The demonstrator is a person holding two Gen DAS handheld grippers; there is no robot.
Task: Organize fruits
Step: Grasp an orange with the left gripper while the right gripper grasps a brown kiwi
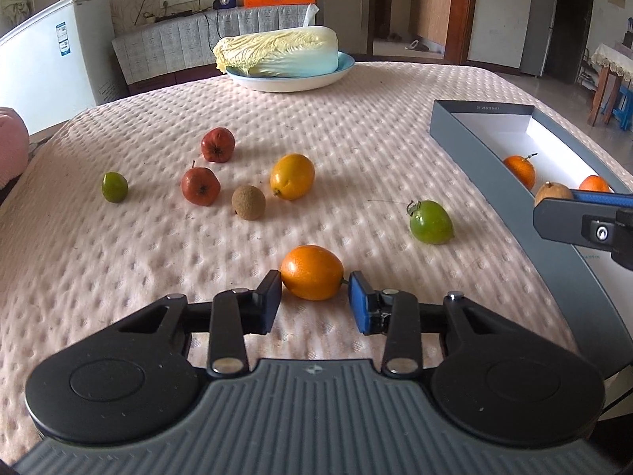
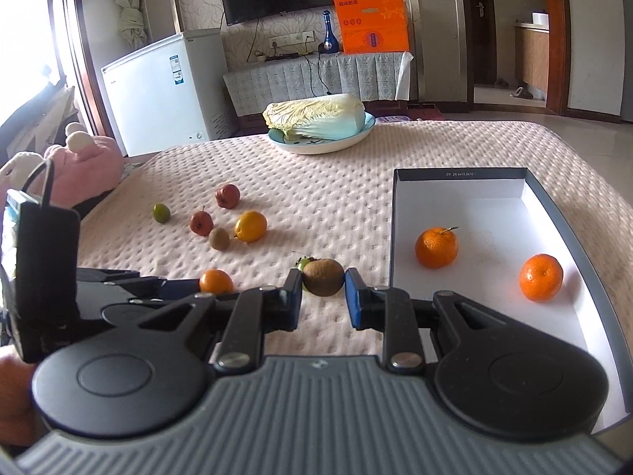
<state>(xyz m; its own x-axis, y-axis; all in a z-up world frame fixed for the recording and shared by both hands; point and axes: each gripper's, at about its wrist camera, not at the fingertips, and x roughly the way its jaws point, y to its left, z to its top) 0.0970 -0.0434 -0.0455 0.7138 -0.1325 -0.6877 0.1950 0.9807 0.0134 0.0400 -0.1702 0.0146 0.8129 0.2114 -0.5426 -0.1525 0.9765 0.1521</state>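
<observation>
An orange oval fruit (image 1: 312, 273) lies on the pink cloth between the fingertips of my left gripper (image 1: 315, 279), which is shut on it. My right gripper (image 2: 323, 281) is shut on a brown round fruit (image 2: 323, 277), held just left of the grey box (image 2: 459, 174). Two mandarins (image 2: 436, 247) (image 2: 541, 278) lie on the box's white floor. Loose on the cloth are two red fruits (image 1: 217, 144) (image 1: 199, 187), a small green one (image 1: 115, 187), a yellow-orange one (image 1: 292, 176), another brown one (image 1: 248, 202) and a stemmed green one (image 1: 430, 222).
A napa cabbage (image 1: 277, 51) rests on a white plate (image 1: 292, 81) at the far side of the table. A pink plush toy (image 2: 87, 166) sits off the left edge, with a white freezer (image 2: 158, 87) behind it.
</observation>
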